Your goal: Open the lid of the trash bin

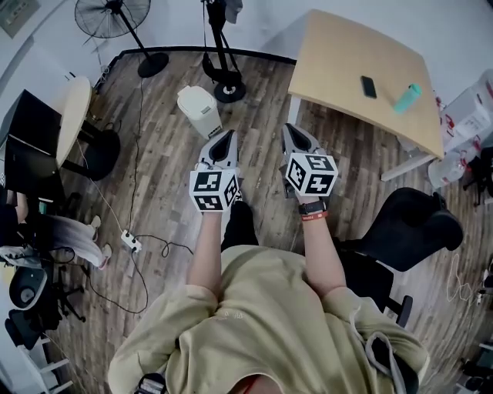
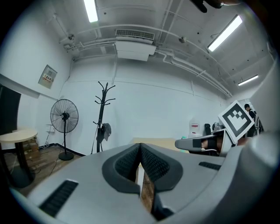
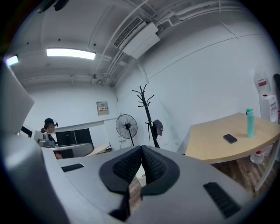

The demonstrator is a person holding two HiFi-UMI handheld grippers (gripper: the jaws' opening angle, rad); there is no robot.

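Observation:
A small white trash bin (image 1: 199, 111) with its lid down stands on the wooden floor, ahead of me and slightly left. My left gripper (image 1: 224, 139) hangs in the air just behind and to the right of the bin, jaws shut with nothing in them. My right gripper (image 1: 294, 135) is held level beside it, further right, also shut and empty. In the left gripper view the left gripper (image 2: 140, 147) points over the floor at the far wall, and the bin is hidden. The right gripper (image 3: 141, 149) points the same way in its own view.
A light wooden table (image 1: 362, 73) with a black phone (image 1: 368, 87) and a teal bottle (image 1: 407, 98) stands at the right. A coat stand (image 1: 223, 77), a floor fan (image 1: 123, 23), a round side table (image 1: 71, 115), a black office chair (image 1: 408, 227) and a floor power strip (image 1: 131, 243) surround me.

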